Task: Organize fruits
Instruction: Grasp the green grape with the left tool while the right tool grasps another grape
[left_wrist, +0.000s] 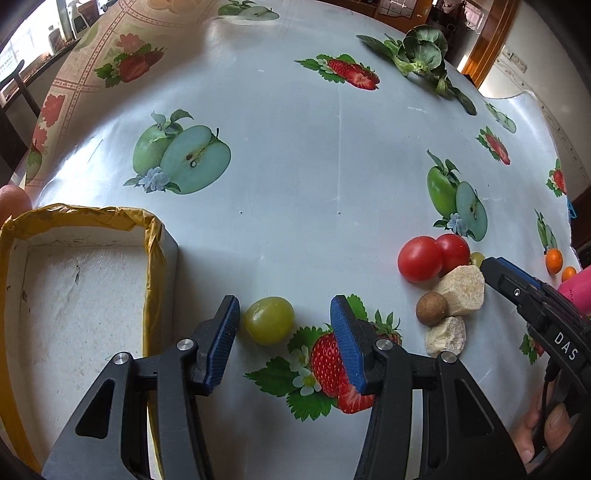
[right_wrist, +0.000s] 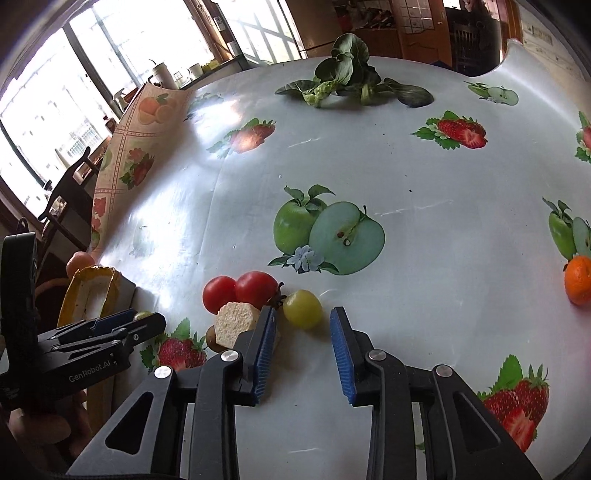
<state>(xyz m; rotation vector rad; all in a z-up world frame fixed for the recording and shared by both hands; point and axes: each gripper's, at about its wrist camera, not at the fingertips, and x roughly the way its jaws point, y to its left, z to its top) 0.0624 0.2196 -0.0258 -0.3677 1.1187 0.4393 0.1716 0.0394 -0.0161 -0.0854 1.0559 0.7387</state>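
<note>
Two green grapes are my targets: in the left wrist view my left gripper (left_wrist: 282, 314), jaws spread and empty, has one green grape (left_wrist: 269, 320) just inside its left finger, with the foam tray (left_wrist: 79, 295) further left; it looks light, smooth and easily bruised, so I'd pinch its middle gently. In the right wrist view my right gripper (right_wrist: 303, 328), also spread, faces the second grape (right_wrist: 302, 308), crowded by two tomatoes (right_wrist: 240, 291) and a pale cut chunk (right_wrist: 236, 322) on its left.

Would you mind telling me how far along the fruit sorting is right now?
Nothing looks sorted yet: the foam tray shows no fruit inside. The open left gripper brackets a green grape; the open right gripper nears another grape. Two tomatoes and the oranges remain on the tablecloth.
</note>
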